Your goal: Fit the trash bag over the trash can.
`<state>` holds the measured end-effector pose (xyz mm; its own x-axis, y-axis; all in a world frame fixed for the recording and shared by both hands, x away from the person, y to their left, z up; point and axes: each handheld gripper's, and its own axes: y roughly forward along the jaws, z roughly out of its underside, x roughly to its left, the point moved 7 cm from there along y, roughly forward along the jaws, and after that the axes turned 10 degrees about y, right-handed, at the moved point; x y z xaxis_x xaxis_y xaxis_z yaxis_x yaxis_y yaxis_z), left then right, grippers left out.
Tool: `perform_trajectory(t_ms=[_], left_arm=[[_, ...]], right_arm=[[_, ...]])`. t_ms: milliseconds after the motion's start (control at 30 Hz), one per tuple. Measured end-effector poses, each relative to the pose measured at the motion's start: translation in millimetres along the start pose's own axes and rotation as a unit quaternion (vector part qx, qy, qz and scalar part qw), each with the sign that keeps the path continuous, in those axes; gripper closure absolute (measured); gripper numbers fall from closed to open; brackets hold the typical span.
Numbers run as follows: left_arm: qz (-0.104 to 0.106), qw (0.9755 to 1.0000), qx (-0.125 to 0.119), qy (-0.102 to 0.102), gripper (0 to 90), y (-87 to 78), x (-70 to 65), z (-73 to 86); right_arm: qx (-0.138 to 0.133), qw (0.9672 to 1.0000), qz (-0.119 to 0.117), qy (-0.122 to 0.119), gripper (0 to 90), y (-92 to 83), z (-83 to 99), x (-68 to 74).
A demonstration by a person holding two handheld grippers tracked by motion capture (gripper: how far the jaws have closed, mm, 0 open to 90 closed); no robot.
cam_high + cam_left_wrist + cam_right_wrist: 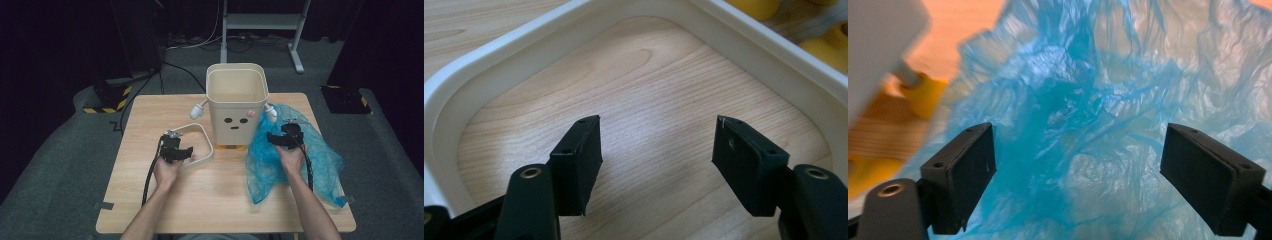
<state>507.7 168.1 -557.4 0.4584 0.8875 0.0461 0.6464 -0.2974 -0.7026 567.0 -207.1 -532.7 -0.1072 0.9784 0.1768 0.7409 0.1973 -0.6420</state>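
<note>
The crumpled blue plastic bag point(295, 160) lay on the wooden table point(220, 200), right of the cream face-painted bin point(236, 102). Above it the right gripper point(285, 136) gaped wide, holding nothing. The left gripper point(176, 150), likewise open and empty, hovered over the white rounded ring frame point(202, 142) beside the bin.

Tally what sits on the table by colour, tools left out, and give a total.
Cream: 2, the bin and the loose rim frame
Blue: 1, the plastic bag
Total: 3
</note>
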Motion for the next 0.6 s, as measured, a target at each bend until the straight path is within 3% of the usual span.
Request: perform_trajectory(t_ms=[200,433,600], left_arm=[[0.006,0.9996,-0.024,0.014,38.2,-2.5,-8.2,-6.4],[0.009,0.9998,-0.014,0.009,36.6,1.8,-7.4,-4.1],[0.008,0.9998,-0.008,0.015,36.3,6.5,-8.6,-0.1]], right_arm=[[0.026,0.9996,0.008,-0.009,17.6,22.7,7.2,4.0],[0.044,0.9988,0.013,-0.017,24.2,36.7,16.1,3.0],[0.034,0.9989,0.017,-0.027,33.9,36.0,17.0,1.4]])
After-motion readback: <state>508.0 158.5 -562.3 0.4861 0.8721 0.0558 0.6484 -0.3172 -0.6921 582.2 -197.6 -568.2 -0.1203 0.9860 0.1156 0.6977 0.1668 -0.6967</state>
